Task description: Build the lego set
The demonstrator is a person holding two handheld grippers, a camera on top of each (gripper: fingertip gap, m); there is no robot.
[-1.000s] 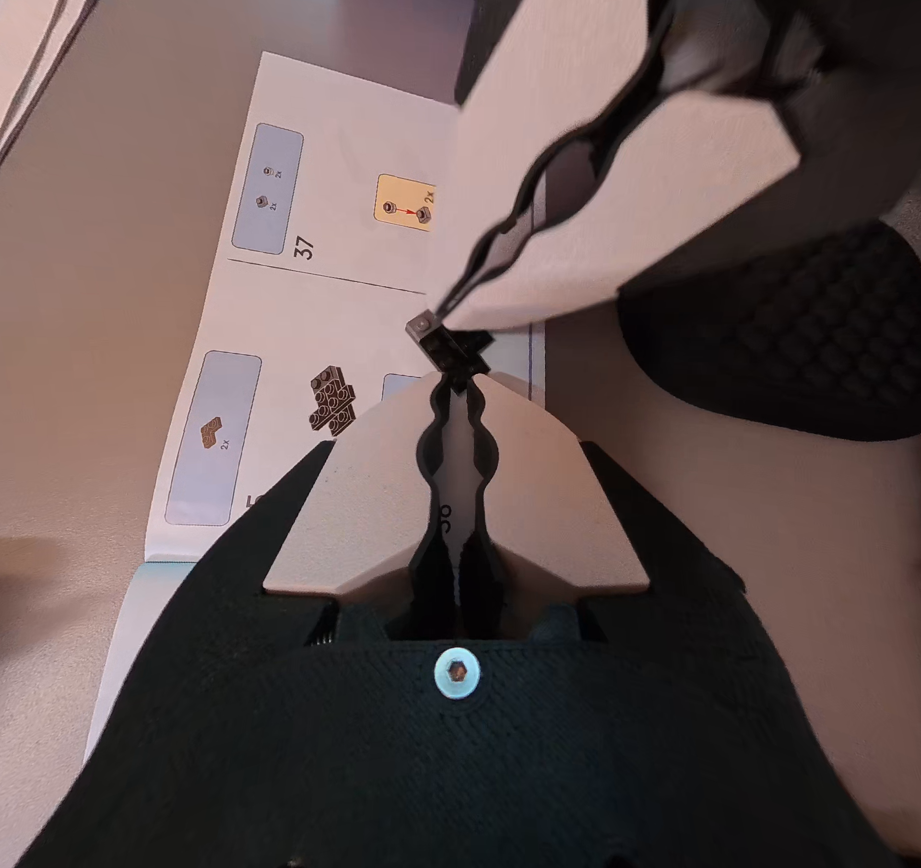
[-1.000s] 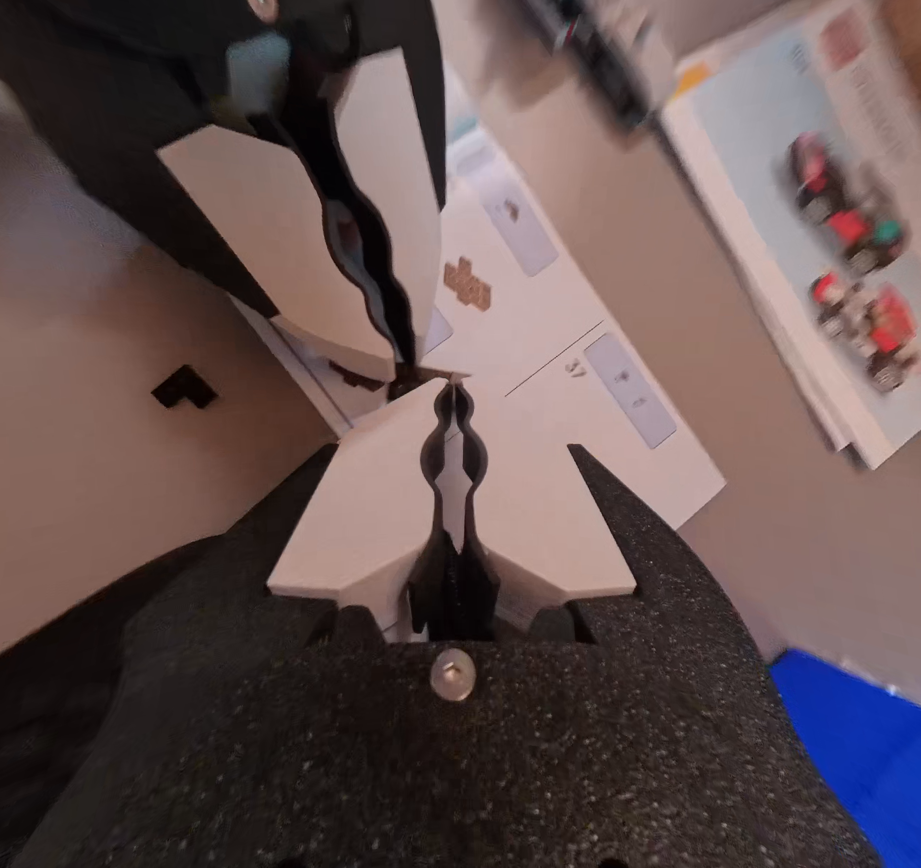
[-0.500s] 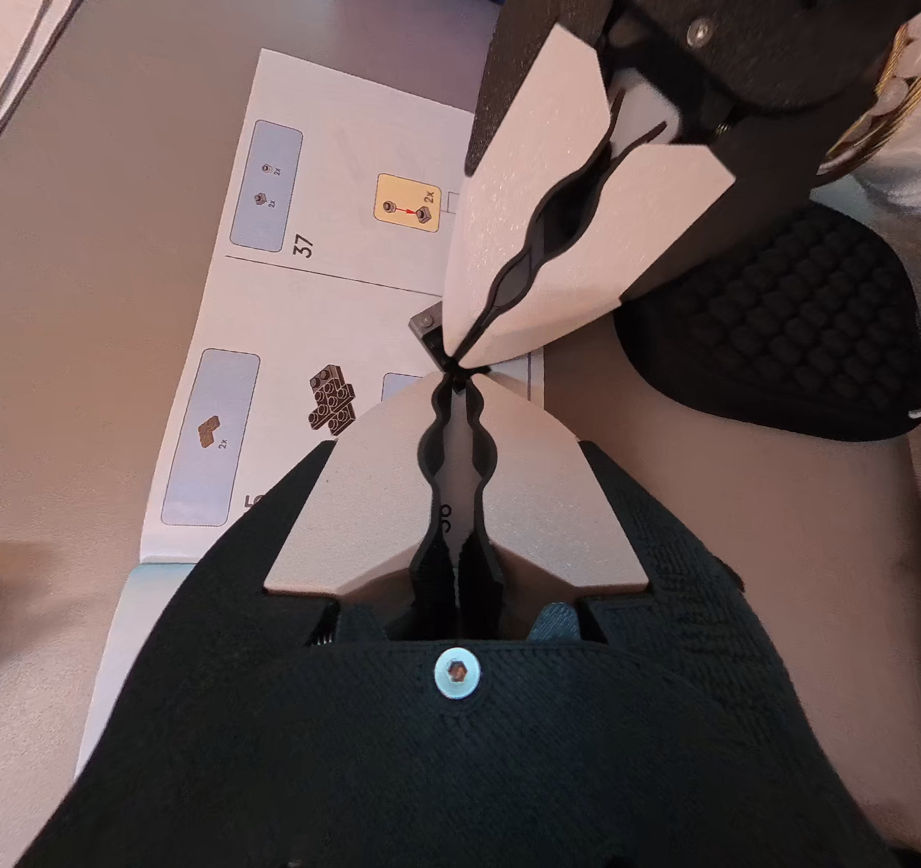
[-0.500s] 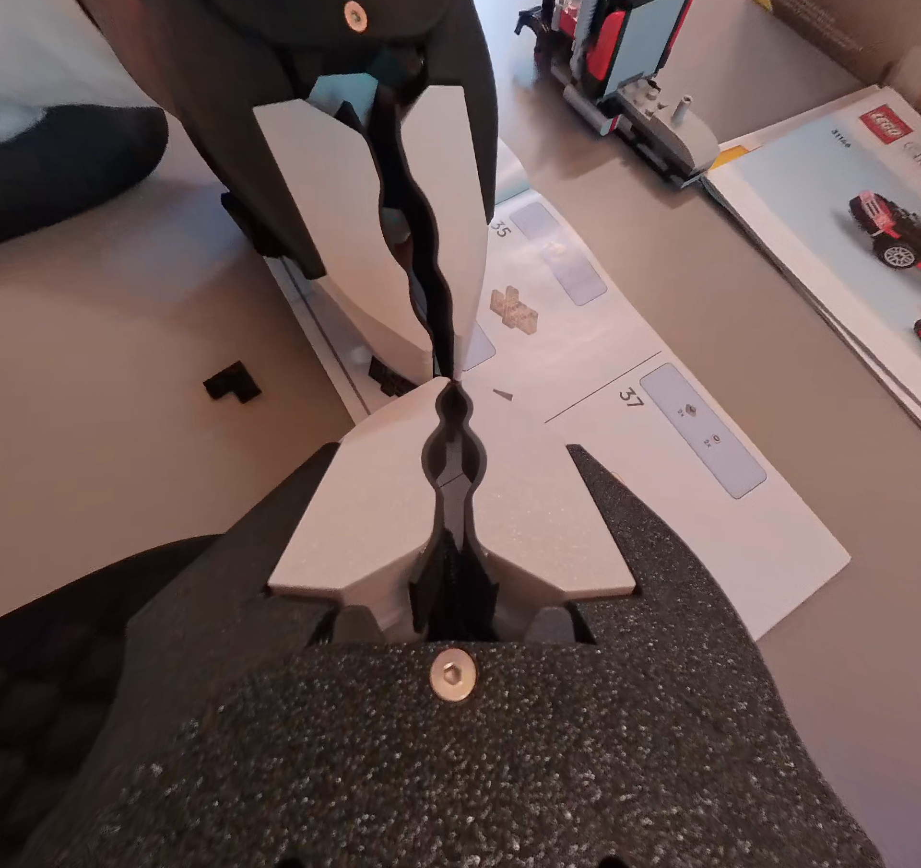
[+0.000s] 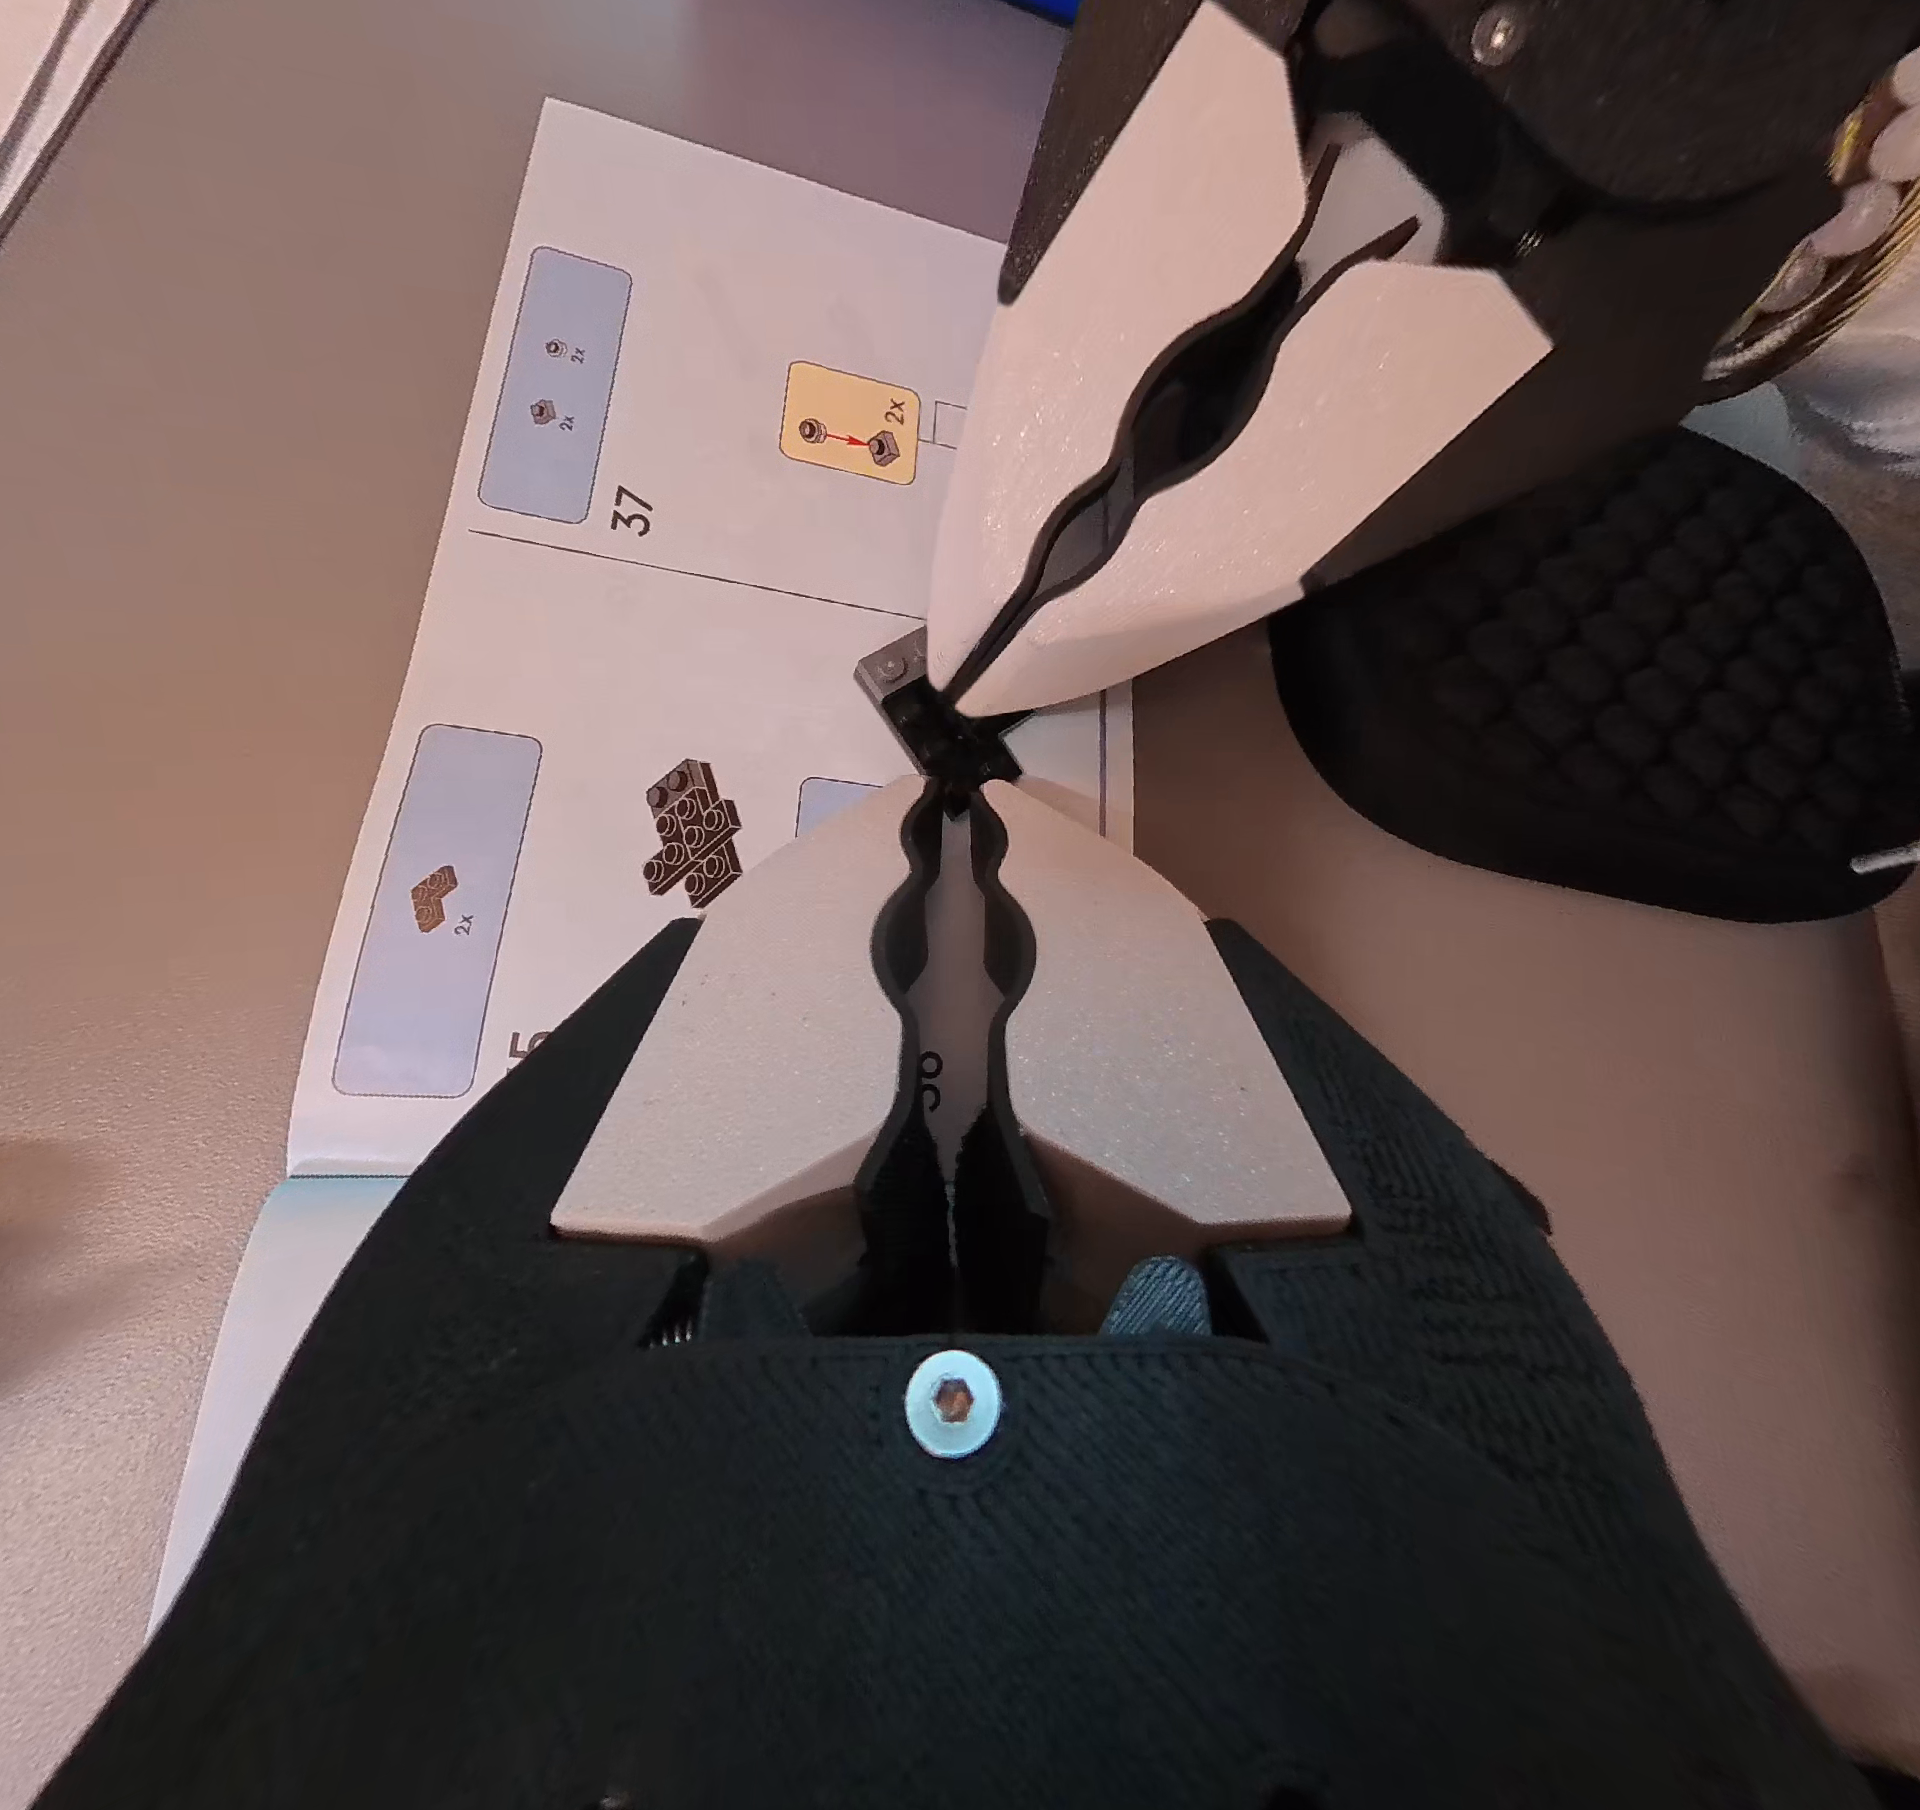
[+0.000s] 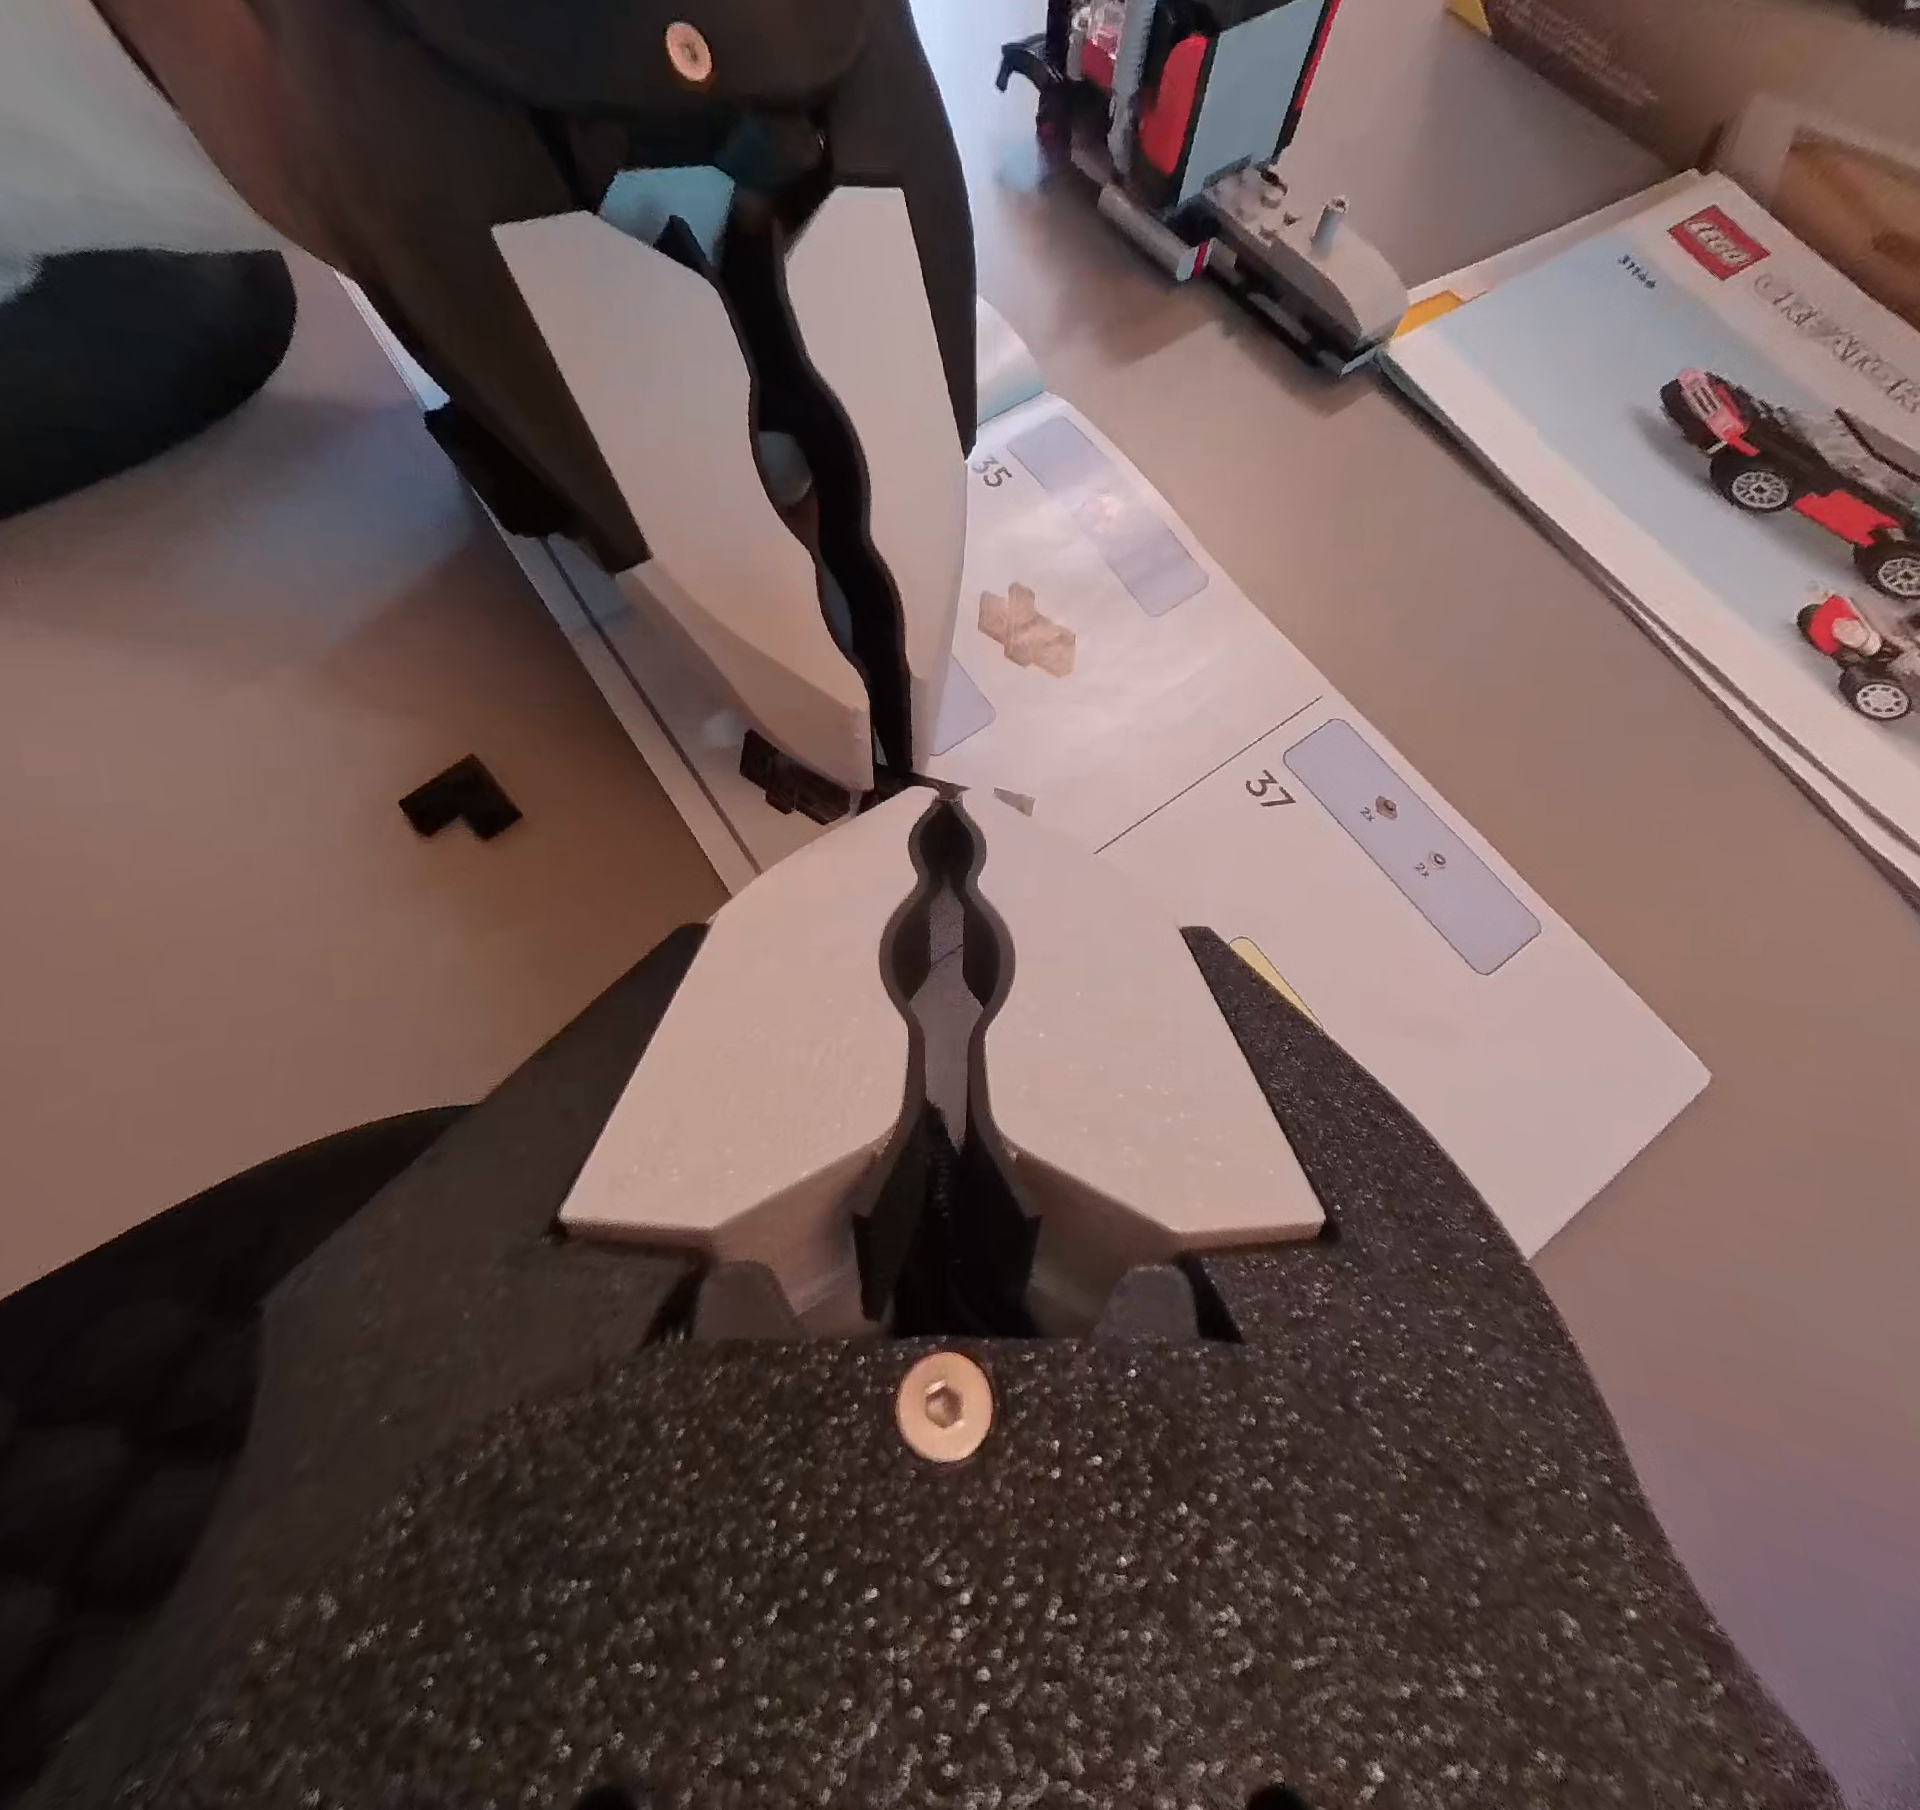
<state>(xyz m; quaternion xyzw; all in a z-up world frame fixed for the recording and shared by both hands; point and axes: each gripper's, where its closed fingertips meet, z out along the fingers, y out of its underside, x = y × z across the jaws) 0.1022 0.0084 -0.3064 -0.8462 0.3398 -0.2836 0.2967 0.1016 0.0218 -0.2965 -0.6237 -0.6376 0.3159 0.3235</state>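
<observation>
A small black brick assembly [image 5: 940,721], studs showing on its grey end, hangs tilted above the open instruction booklet [image 5: 665,617], pinched at both ends. A black L-shaped piece [image 6: 460,799] lies flat on the desk to the left. A partly built red, black and grey truck [image 6: 1184,129] stands far back.

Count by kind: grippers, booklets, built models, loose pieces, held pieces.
Grippers: 2, left gripper and right gripper
Booklets: 2, open booklet and closed booklet
Partly built truck: 1
Loose black L-piece: 1
Held black piece: 1
Total: 7
</observation>
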